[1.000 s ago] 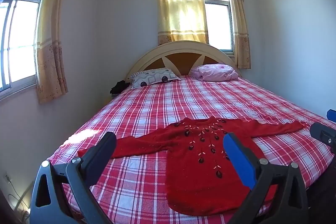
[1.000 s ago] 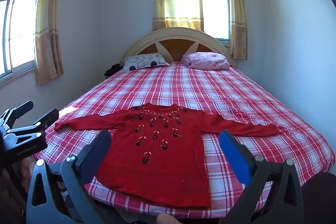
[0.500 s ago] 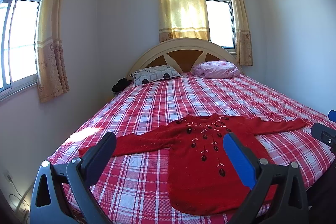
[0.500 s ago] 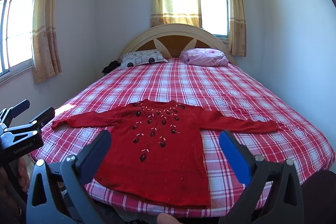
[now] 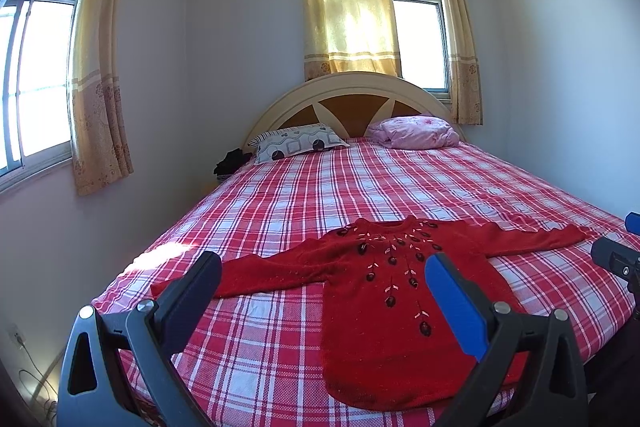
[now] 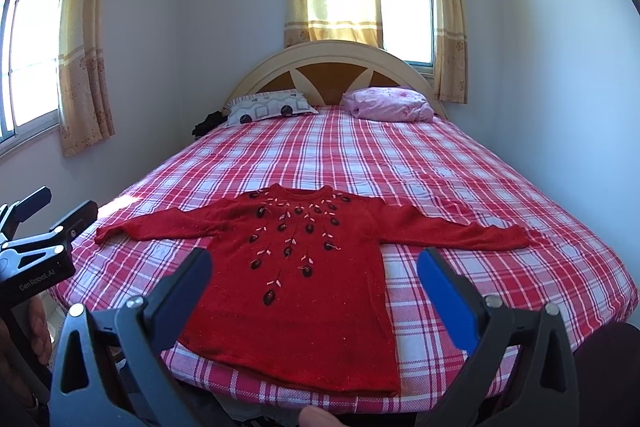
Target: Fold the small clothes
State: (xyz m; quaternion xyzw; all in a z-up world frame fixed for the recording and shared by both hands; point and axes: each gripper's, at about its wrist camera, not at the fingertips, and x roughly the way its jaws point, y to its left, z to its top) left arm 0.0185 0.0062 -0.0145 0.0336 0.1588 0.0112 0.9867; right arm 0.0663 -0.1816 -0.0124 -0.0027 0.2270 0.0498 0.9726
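A small red knit sweater with dark beaded flowers lies flat on the bed, face up, both sleeves spread out, hem at the near edge. It also shows in the left wrist view. My left gripper is open and empty, held above the near left part of the bed, short of the left sleeve. My right gripper is open and empty, held in front of the sweater's hem. The left gripper also shows at the left edge of the right wrist view.
The bed has a red and white plaid sheet and an arched headboard. A patterned pillow and a pink pillow lie at its head. Walls and curtained windows stand on the left and behind.
Both grippers have risen and tilted slightly, so the sweater sits lower and closer in both views. Both stay open and the sweater has not moved.
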